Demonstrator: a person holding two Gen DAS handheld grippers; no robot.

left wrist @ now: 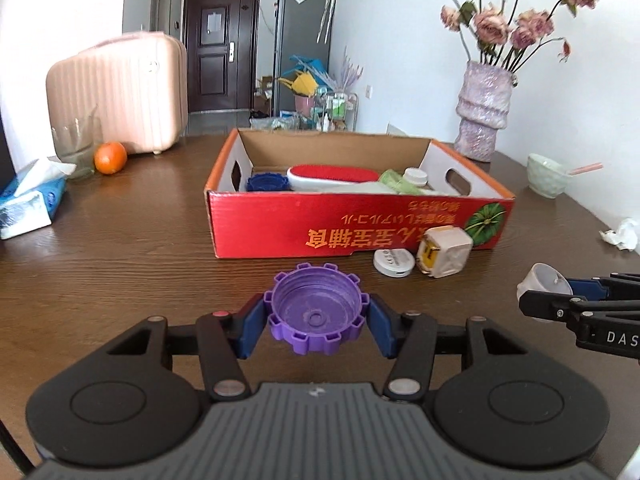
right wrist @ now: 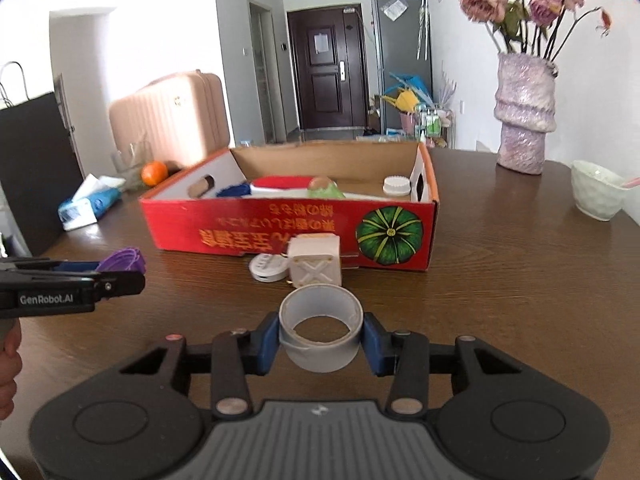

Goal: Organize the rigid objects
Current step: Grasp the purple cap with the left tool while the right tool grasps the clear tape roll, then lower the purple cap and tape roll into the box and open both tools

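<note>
purple cap (left wrist: 317, 312) sits pinched across its notched rim in my left claw (left wrist: 316, 320), hollow side up, above the surface (left wrist: 140, 248). my right claw (right wrist: 321, 340) pinches a grey tape roll (right wrist: 321, 334) across its outer wall. both look light and stiff; the cap's ridges should grip well, but the tape's smooth side may slip, so i'd squeeze mid-height. box (left wrist: 352, 228) lies just ahead, some things already inside.

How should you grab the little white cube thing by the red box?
Pinch the white cube across its two flat side faces, coming from above. The red box sits close behind it and a round white disc lies at its left.
</note>
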